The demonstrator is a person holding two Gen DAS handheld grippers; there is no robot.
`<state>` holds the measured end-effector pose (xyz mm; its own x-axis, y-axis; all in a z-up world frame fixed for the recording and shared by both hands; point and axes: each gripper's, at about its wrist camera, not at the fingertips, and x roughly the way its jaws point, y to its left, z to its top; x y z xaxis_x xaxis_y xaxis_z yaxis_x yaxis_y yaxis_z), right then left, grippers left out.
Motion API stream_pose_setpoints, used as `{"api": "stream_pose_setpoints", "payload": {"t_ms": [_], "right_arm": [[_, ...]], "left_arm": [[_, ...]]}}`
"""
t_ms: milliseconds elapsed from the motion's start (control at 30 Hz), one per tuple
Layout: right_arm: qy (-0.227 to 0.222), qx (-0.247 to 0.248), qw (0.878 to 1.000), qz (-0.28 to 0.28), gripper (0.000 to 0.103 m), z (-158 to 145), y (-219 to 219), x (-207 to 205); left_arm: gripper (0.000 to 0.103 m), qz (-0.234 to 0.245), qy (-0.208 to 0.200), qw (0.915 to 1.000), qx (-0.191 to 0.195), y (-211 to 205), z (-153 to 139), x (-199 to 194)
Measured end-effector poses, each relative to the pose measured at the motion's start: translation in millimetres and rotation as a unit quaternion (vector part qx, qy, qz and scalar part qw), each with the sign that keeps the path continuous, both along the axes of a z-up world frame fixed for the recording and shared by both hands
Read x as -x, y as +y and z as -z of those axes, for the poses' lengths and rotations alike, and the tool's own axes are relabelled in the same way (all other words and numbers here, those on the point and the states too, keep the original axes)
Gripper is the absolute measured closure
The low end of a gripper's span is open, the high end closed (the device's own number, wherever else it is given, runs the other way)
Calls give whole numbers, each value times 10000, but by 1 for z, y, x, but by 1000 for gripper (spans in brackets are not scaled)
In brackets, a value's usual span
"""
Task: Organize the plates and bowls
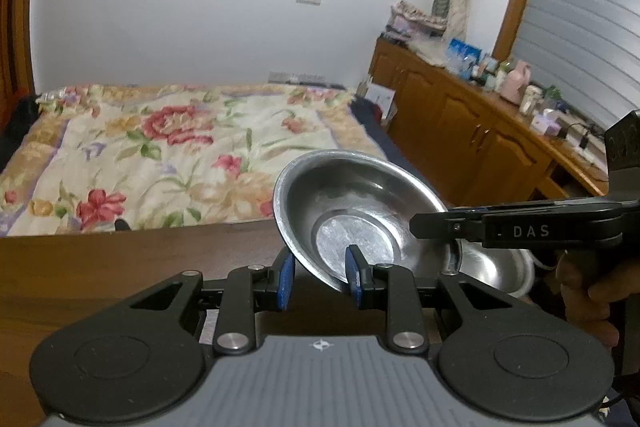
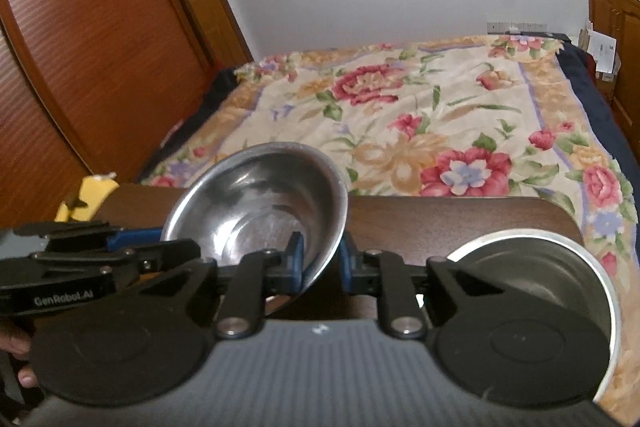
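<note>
A shallow steel bowl (image 1: 360, 211) is held tilted above the wooden table (image 1: 120, 267). My left gripper (image 1: 320, 277) straddles its near rim with the blue pads apart, one inside and one outside. My right gripper (image 2: 322, 261) straddles the same bowl (image 2: 264, 199) on its other rim, pads also apart. The right gripper's body shows in the left wrist view (image 1: 516, 227), the left gripper's in the right wrist view (image 2: 100, 255). A second steel bowl (image 2: 540, 267) sits on the table at the right, also seen in the left wrist view (image 1: 496, 267).
A bed with a floral blanket (image 1: 180, 155) lies beyond the table's far edge. A wooden cabinet (image 1: 460, 115) with clutter runs along the right wall. A yellow object (image 2: 86, 197) sits at the table's left corner. A wooden door (image 2: 80, 47) stands at left.
</note>
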<state>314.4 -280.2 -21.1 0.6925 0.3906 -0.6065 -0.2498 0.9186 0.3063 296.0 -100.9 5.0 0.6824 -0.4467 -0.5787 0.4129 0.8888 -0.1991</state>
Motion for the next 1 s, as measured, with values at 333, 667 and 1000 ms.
{"api": "stream_pose_setpoints", "payload": {"t_ms": [333, 667, 1000], "right_arm": [[-433, -121, 9989, 151, 83, -40, -7, 49], [-606, -138, 9978, 211, 83, -46, -7, 96], [-488, -393, 9980, 99, 83, -25, 2, 140]], "left_arm": [[73, 161, -395, 9991, 57, 2, -34, 52], [73, 307, -494, 9982, 143, 14, -33, 104], [73, 440, -468, 9978, 133, 31, -19, 154]]}}
